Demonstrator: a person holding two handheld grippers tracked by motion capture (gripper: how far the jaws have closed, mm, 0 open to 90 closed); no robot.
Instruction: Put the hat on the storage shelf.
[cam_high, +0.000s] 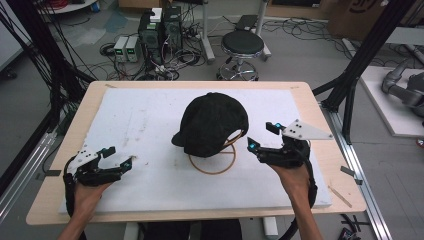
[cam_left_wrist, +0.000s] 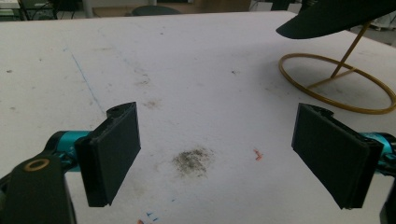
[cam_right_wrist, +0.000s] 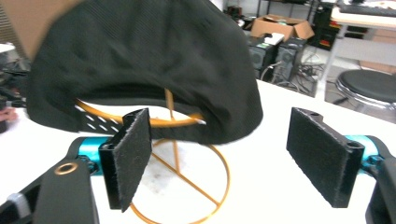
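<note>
A black cap (cam_high: 212, 122) rests on a gold wire stand (cam_high: 212, 162) in the middle of the white mat (cam_high: 150, 115), its brim pointing left. The right gripper view looks at the cap's (cam_right_wrist: 149, 60) back opening and strap above the stand's ring (cam_right_wrist: 187, 186). My right gripper (cam_high: 260, 136) is open just right of the cap, jaws wide and empty (cam_right_wrist: 219, 158). My left gripper (cam_high: 119, 156) is open at the mat's front left, well away from the cap. Between its jaws (cam_left_wrist: 217, 154) lies bare stained mat, with the stand's ring (cam_left_wrist: 336, 86) and the brim (cam_left_wrist: 327, 21) farther off.
The mat covers a wooden table (cam_high: 320, 130). Beyond its far edge stand a black stool (cam_high: 242, 47), computer boxes (cam_high: 160, 32) and tangled cables on the floor. Black frame posts (cam_high: 357, 65) rise at the right, and a second white surface (cam_high: 395, 100) lies beyond them.
</note>
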